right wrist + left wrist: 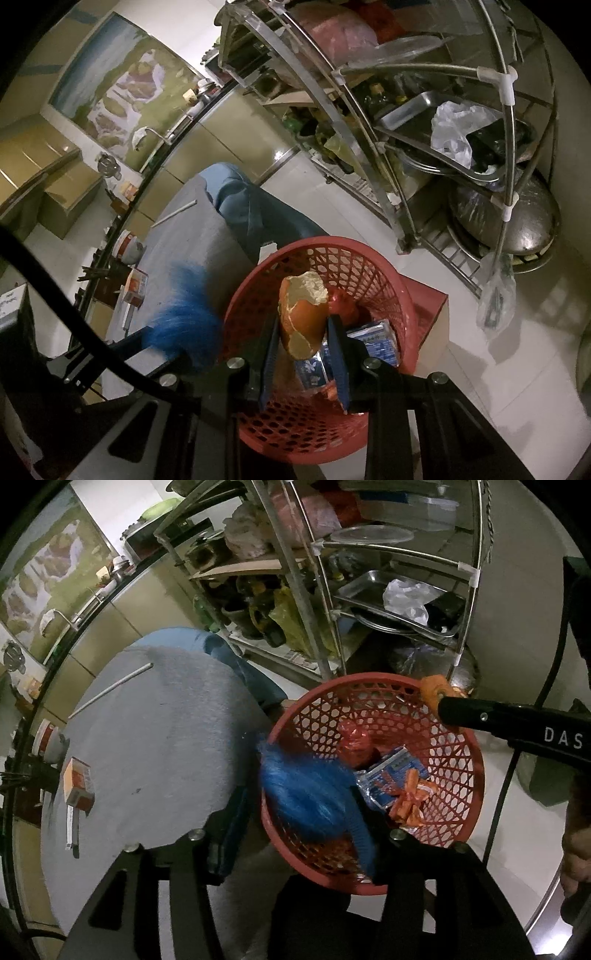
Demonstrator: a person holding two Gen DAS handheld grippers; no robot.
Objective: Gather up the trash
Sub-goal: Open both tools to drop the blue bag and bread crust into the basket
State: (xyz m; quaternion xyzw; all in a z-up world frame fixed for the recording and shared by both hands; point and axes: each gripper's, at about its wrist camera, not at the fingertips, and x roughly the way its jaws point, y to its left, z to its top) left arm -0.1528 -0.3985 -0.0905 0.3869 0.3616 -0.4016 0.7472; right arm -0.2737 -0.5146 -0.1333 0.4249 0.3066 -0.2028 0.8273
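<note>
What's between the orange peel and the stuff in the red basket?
Only air: in the right wrist view the peel hangs above the basket.

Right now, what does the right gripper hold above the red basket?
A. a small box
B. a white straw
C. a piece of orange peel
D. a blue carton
C: in the right wrist view the right gripper has its fingers closed on the piece of orange peel, with the red basket below it.

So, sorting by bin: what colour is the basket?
Red openwork plastic basket, clearest in the right wrist view.
</note>
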